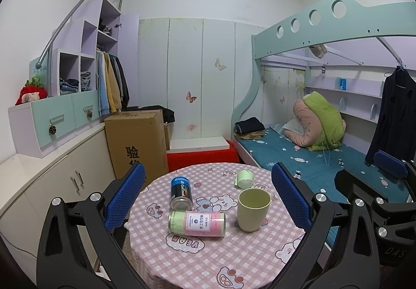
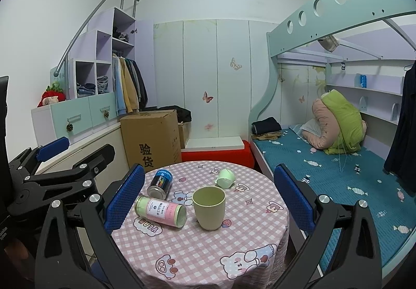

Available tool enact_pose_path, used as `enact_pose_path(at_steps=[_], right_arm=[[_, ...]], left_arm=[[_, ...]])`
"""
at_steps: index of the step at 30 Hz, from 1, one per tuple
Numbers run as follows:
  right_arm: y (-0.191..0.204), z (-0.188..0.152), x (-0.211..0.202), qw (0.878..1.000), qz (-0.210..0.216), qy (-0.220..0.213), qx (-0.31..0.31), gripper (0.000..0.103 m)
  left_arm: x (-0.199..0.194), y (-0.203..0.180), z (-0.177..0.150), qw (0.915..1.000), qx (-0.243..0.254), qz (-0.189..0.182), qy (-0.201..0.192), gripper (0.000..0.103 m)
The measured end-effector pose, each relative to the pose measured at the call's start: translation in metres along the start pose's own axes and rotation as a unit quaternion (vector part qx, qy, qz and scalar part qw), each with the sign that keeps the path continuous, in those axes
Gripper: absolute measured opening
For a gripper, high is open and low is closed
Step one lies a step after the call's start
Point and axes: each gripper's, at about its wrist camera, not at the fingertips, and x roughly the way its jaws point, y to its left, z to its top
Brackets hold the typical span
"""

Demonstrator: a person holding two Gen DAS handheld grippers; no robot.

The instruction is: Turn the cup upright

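Note:
A pale green cup [image 1: 252, 208] stands upright, mouth up, on the round table with the pink checked cloth [image 1: 221, 257]; it also shows in the right wrist view [image 2: 209, 206]. My left gripper [image 1: 208, 198] is open and empty, held back from the table's near edge. My right gripper [image 2: 209, 200] is open and empty too, with the cup in line between its blue pads but farther off. The right gripper's body shows at the right edge of the left wrist view [image 1: 377, 211].
A pink and green canister [image 1: 196, 223] lies on its side left of the cup. A blue can [image 1: 181, 193] lies behind it. A small mint green cup [image 1: 244, 179] lies tipped at the table's far side. A cardboard box [image 1: 137, 140] and a bed [image 1: 312, 159] flank the table.

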Motion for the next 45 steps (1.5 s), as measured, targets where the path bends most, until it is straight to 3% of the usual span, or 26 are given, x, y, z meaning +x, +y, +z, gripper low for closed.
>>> enact_pose_path(at_steps=[45], right_arm=[[0.000,-0.005,0.011,1.000,-0.001,0.012,0.006,0.096]], left_arm=[[0.012,0.005,-0.007,1.0000,0.004,0.002,-0.004,0.098]])
